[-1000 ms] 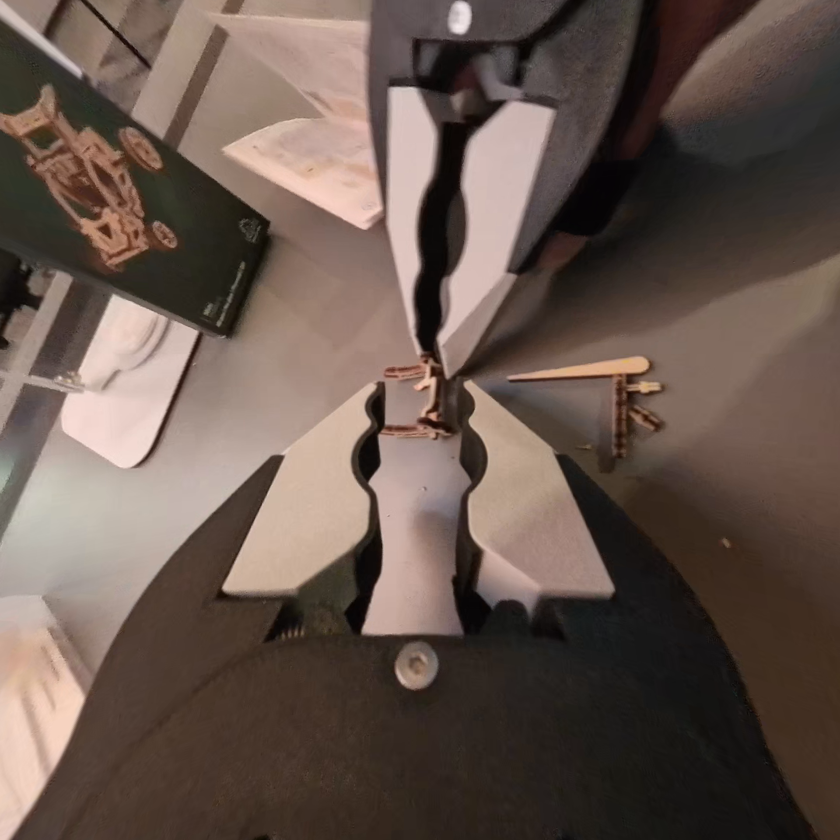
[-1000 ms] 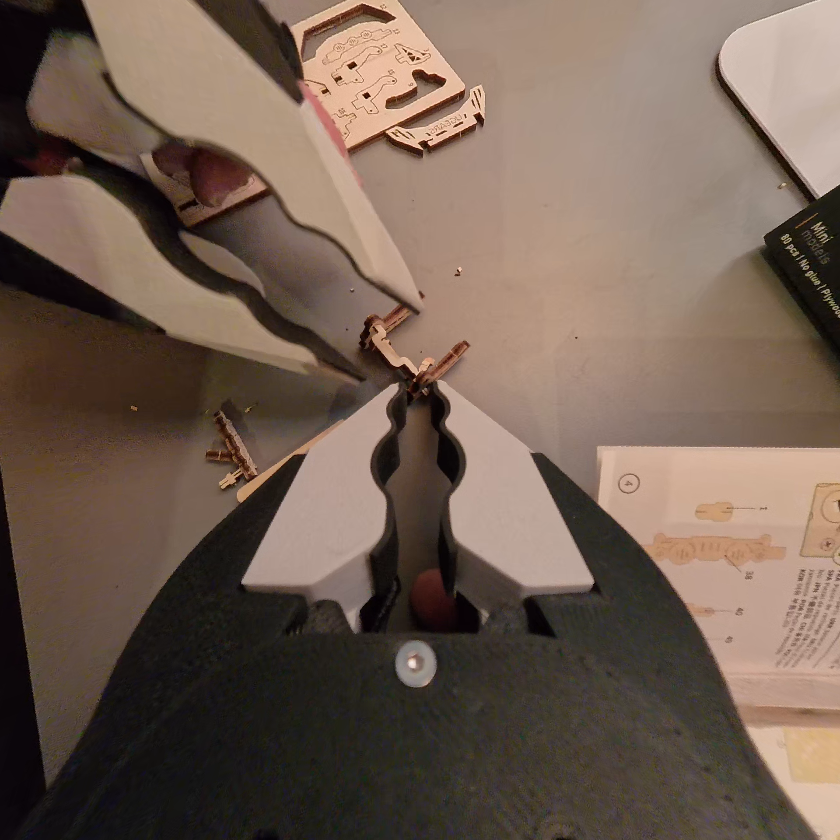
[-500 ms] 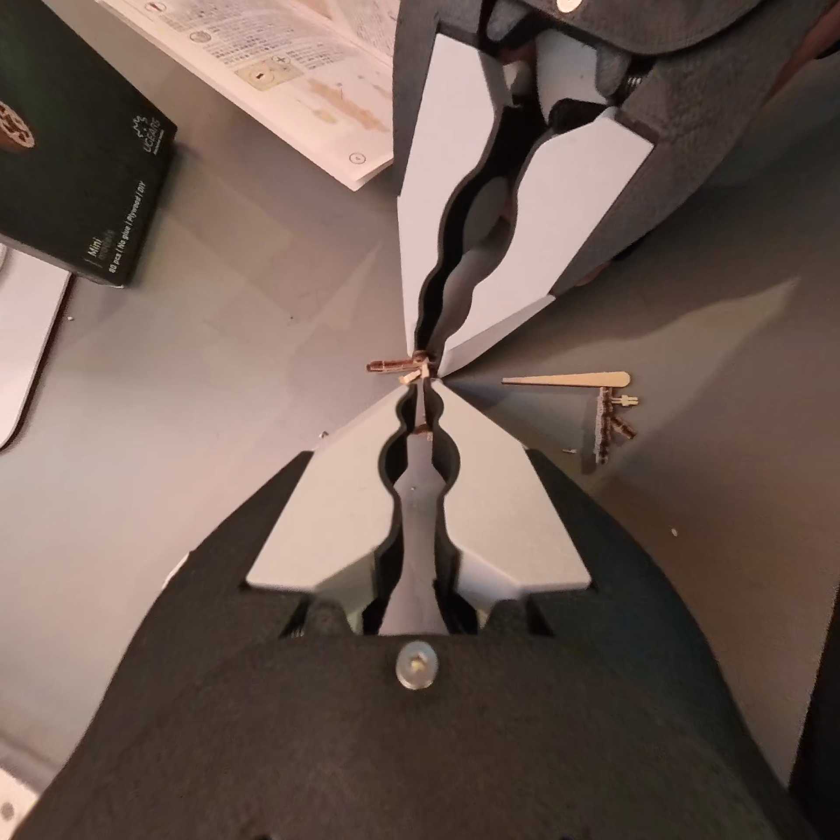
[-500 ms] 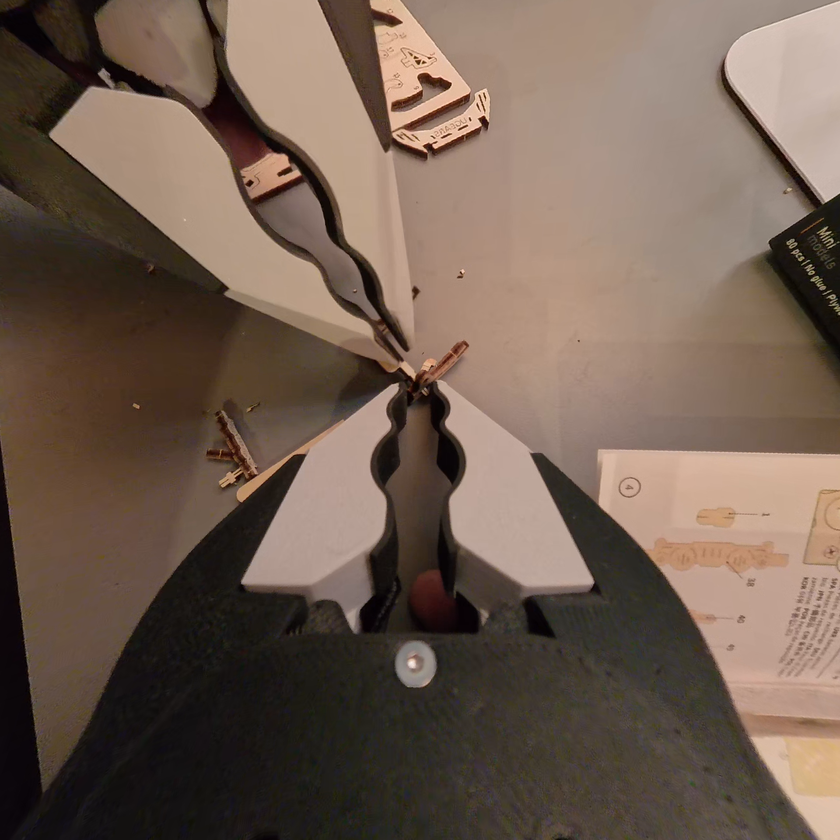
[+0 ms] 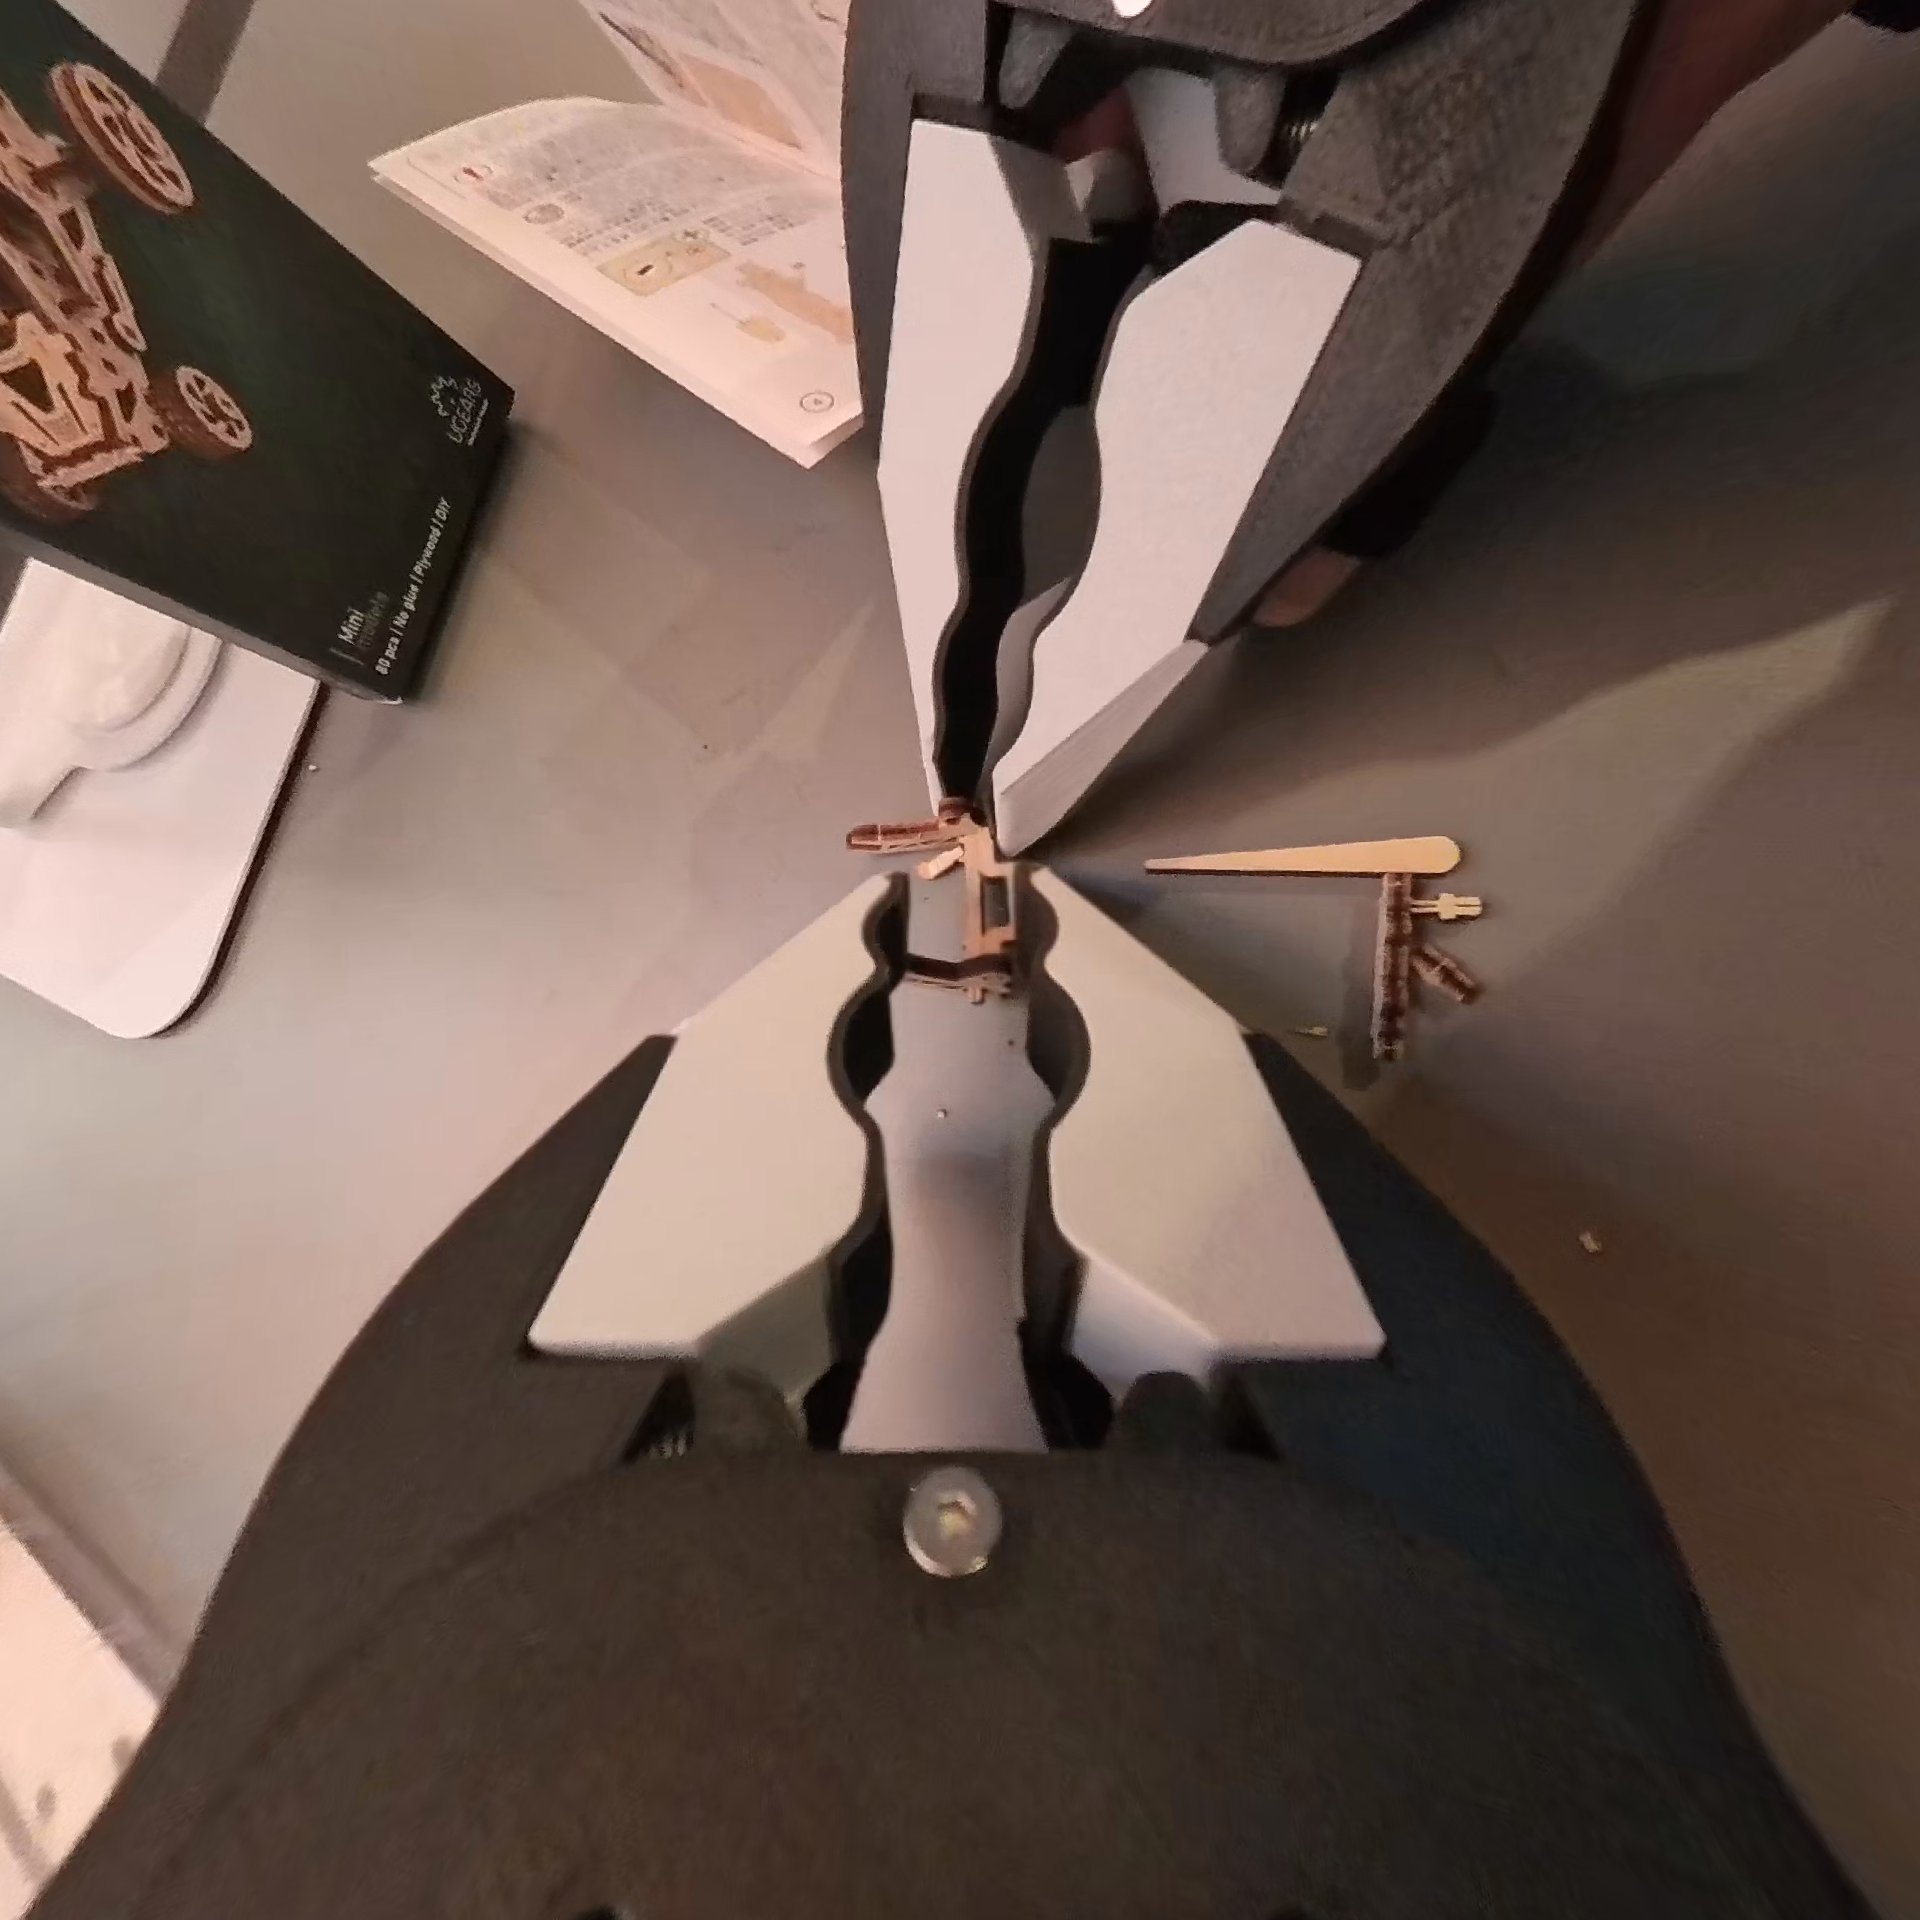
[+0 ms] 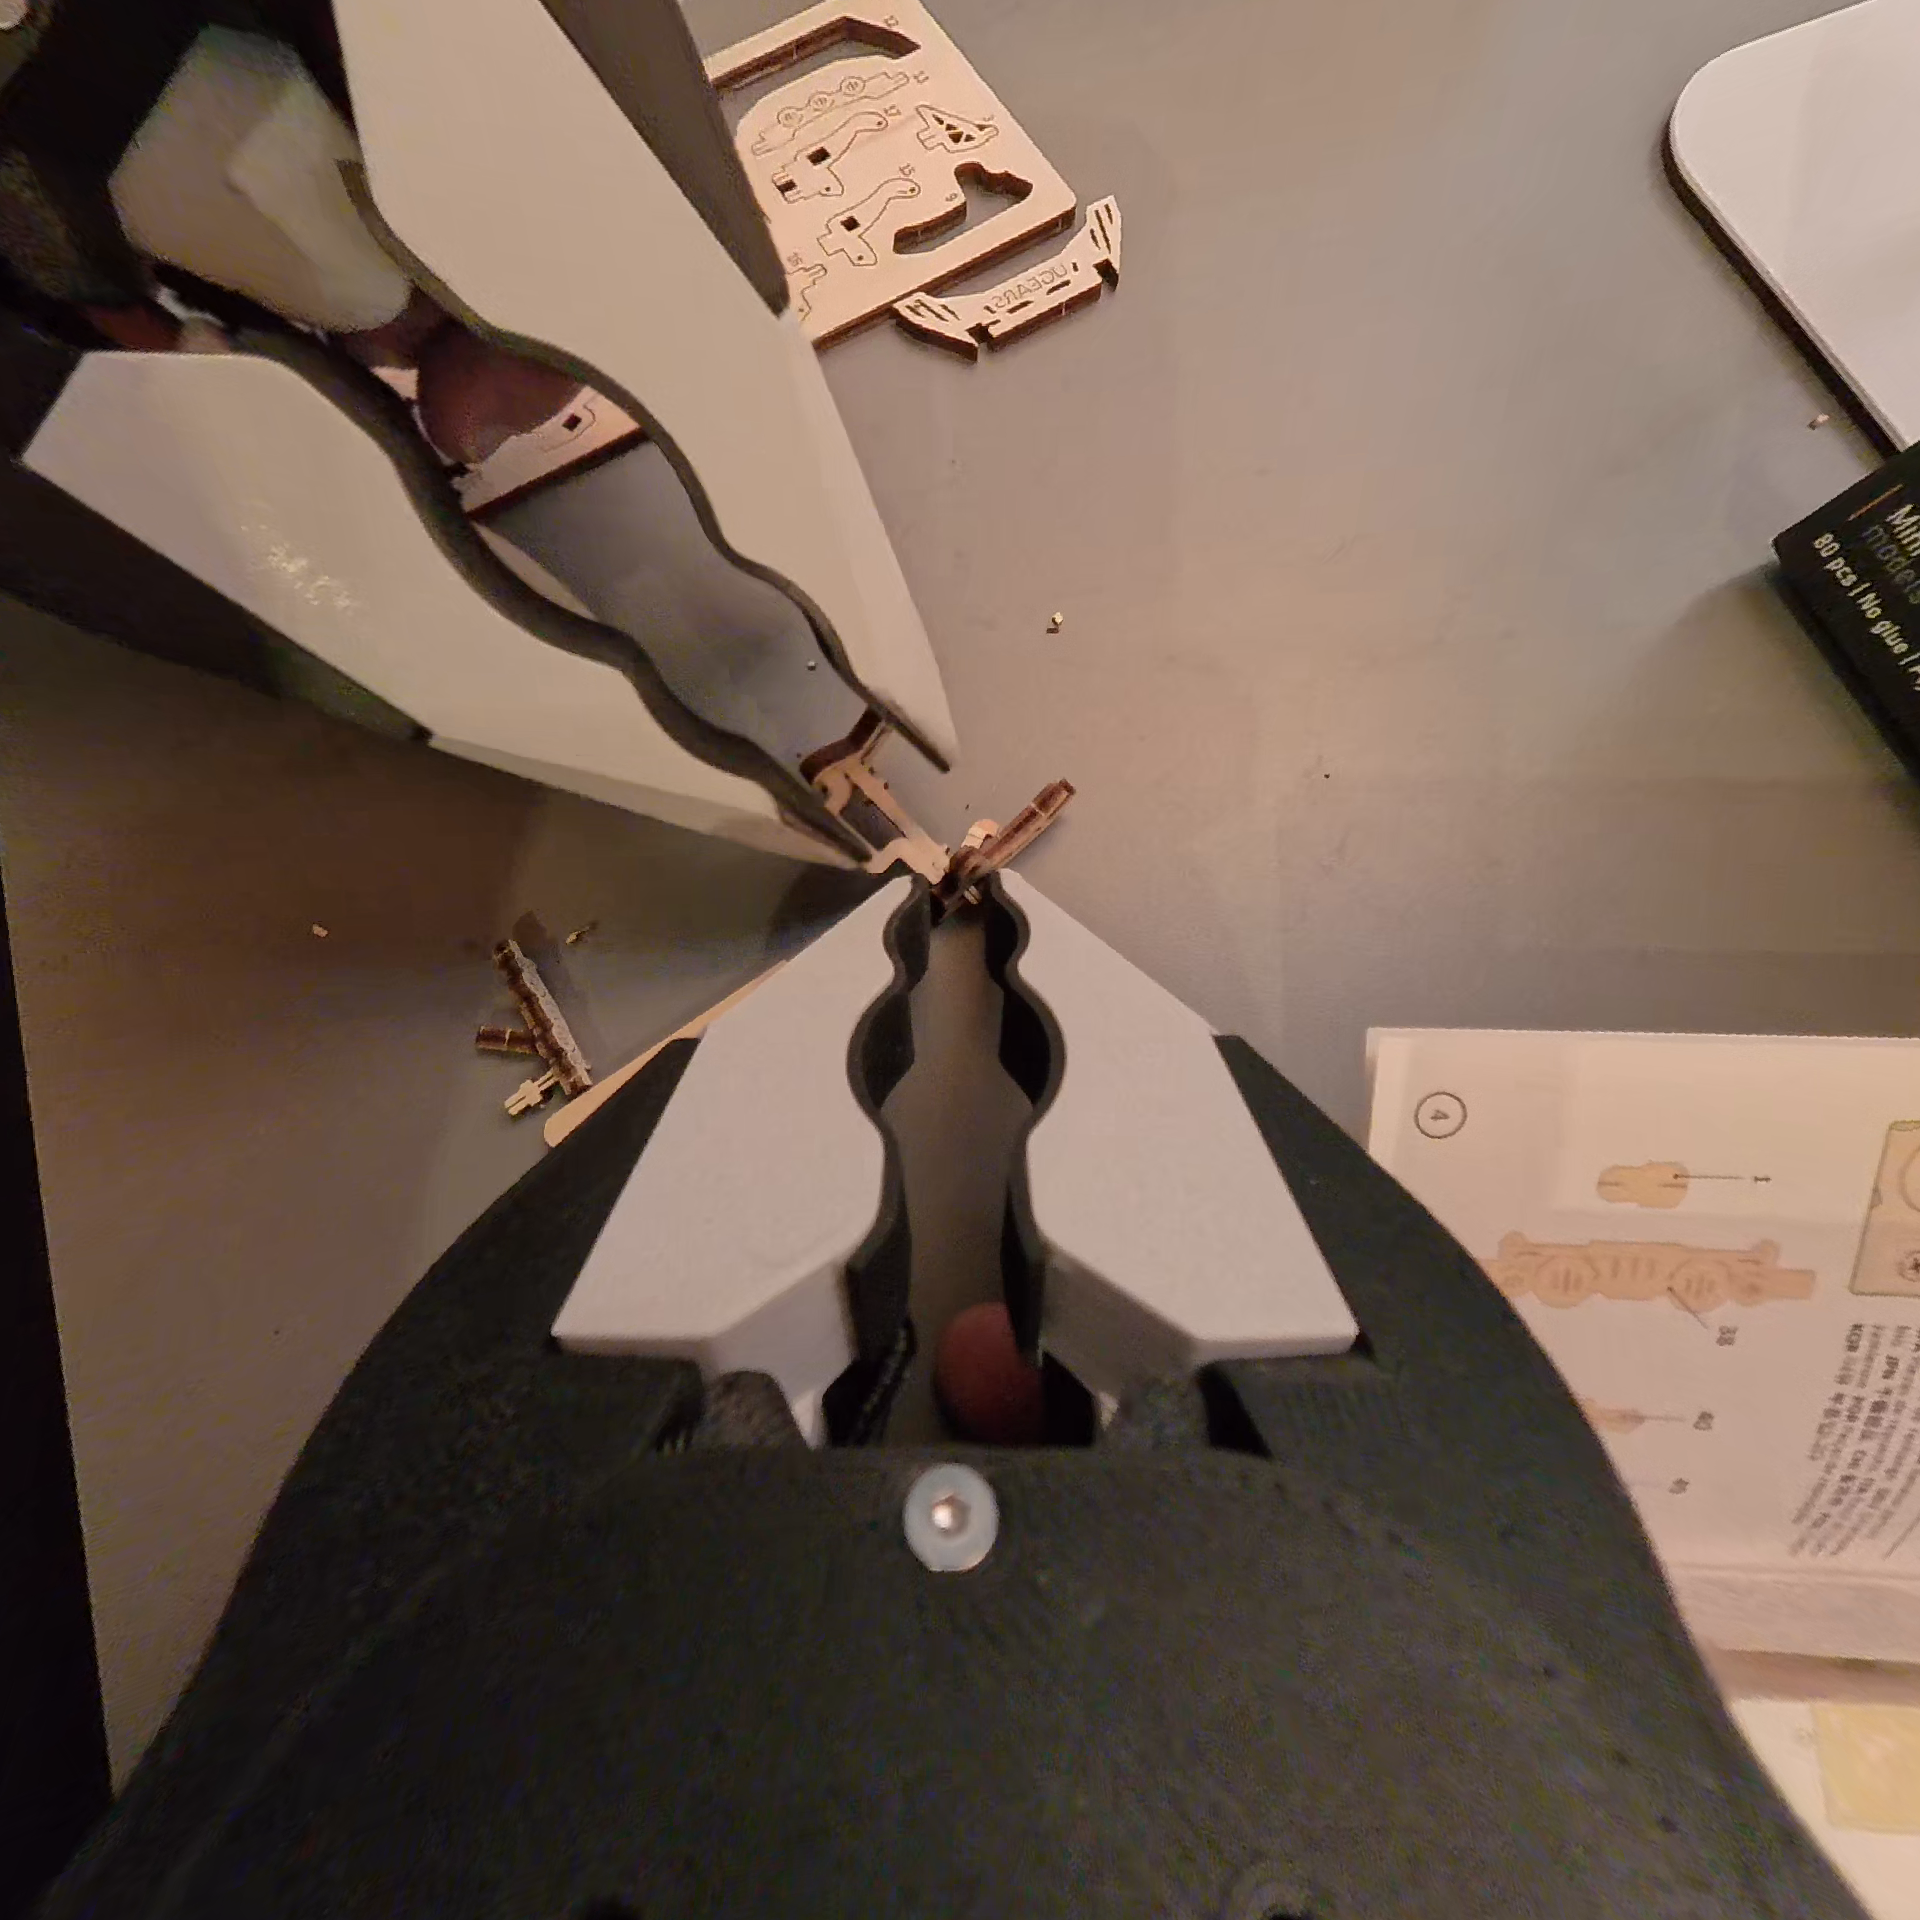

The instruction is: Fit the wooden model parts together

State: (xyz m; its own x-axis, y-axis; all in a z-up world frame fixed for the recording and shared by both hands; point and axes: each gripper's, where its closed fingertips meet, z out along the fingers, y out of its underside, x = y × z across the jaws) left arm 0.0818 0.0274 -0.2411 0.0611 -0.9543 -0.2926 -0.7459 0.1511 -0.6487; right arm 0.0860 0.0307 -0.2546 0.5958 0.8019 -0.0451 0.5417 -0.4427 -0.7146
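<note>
left wrist view: the left gripper (image 5: 971, 904) has its jaws partly open around a small wooden frame piece (image 5: 987, 920); the piece lies against the right-hand finger, and its thin crossbar spans toward the other, so a firm clamp cannot be confirmed. the right gripper (image 5: 971, 821) comes in from above with its jaws nearly closed on a brown peg piece (image 5: 904, 834), tip to tip with the frame, probably so that the peg end can be pressed into it. a loose wooden wedge with pegs (image 5: 1340, 883) lies aside on the worktop (image 5: 623, 779). the kit box (image 5: 208, 395) is shut; its contents are hidden. right wrist view: the right gripper's jaws pinch the peg piece (image 6: 1023, 821) at their tips. a cut-out parts sheet (image 6: 914, 197) and the instruction booklet (image 6: 1662, 1299) lie near.
</note>
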